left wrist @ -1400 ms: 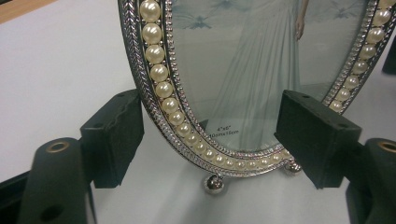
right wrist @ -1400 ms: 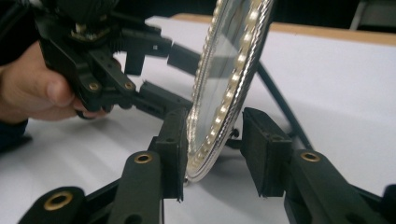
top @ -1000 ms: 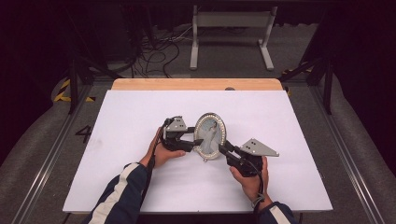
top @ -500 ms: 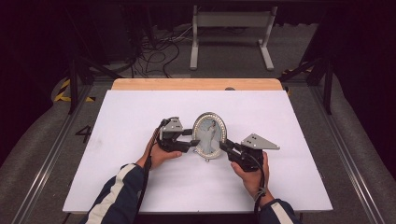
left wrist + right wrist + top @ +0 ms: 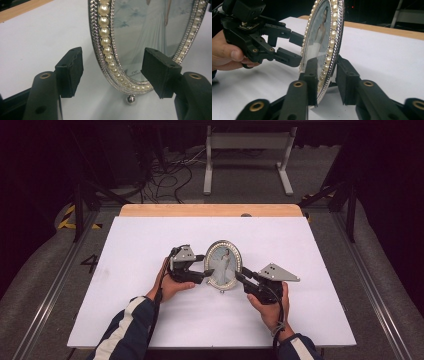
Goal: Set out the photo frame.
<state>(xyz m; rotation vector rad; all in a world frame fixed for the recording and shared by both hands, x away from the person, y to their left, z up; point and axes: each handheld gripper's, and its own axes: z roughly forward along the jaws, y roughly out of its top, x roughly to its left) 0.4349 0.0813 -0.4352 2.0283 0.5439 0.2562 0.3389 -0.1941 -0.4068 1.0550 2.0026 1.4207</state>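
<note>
1. An oval pearl-rimmed photo frame (image 5: pixel 223 264) stands upright near the middle of the white table (image 5: pixel 150 240), with a small silver ball foot (image 5: pixel 131 99) touching the surface.
2. The left gripper (image 5: pixel 204 265) comes in from the frame's 9 o'clock in the high view. Its jaws have just been opening; in the left gripper view the pads (image 5: pixel 70 71) stand spread, with the frame's rim between them and a clear gap on both sides.
3. The right gripper (image 5: pixel 240 275) sits at the frame's 4 o'clock. Its jaws have also just been easing wider, and in the right gripper view they straddle the rim: the front pad (image 5: pixel 311 75) looks right up against the pearls, the back one just off it. Can't tell if it's really pinching.
4. The wooden table edge (image 5: pixel 210 210) runs along at 12 o'clock.
</note>
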